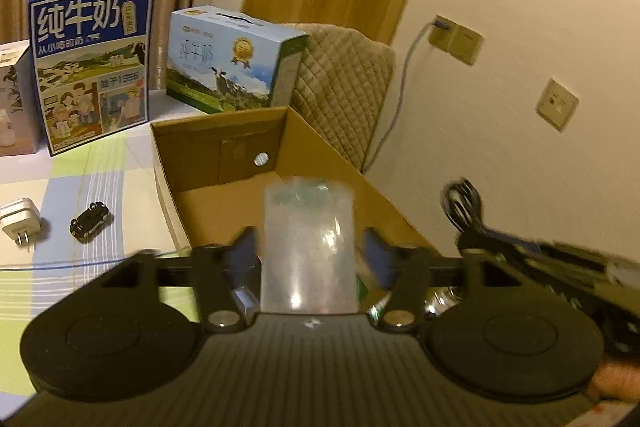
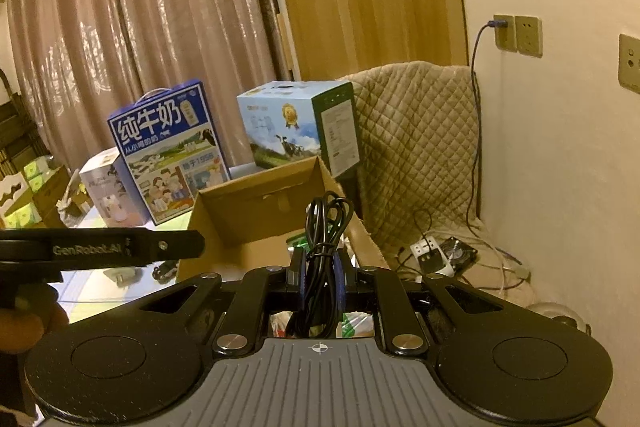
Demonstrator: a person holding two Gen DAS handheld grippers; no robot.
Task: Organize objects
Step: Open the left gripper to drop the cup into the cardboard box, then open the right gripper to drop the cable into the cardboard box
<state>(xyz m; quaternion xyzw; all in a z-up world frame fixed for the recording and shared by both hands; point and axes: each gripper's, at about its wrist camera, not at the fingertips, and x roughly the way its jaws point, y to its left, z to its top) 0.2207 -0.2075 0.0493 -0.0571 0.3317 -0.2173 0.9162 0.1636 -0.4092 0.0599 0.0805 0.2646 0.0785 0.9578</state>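
The clear plastic container (image 1: 308, 247) is blurred, its contents only a greenish smear, and its base is cut off by the gripper body. It stands between the fingers of the left gripper (image 1: 310, 255), whose blue pads sit apart from its frosted, rounded walls: jaws open, nothing pressed. It hangs over the brown cardboard box (image 1: 224, 147) (corrugated, open-topped). The right gripper (image 2: 319, 277) is clamped on a coiled black cable (image 2: 324, 239) above the same box; items beneath are unreadable.
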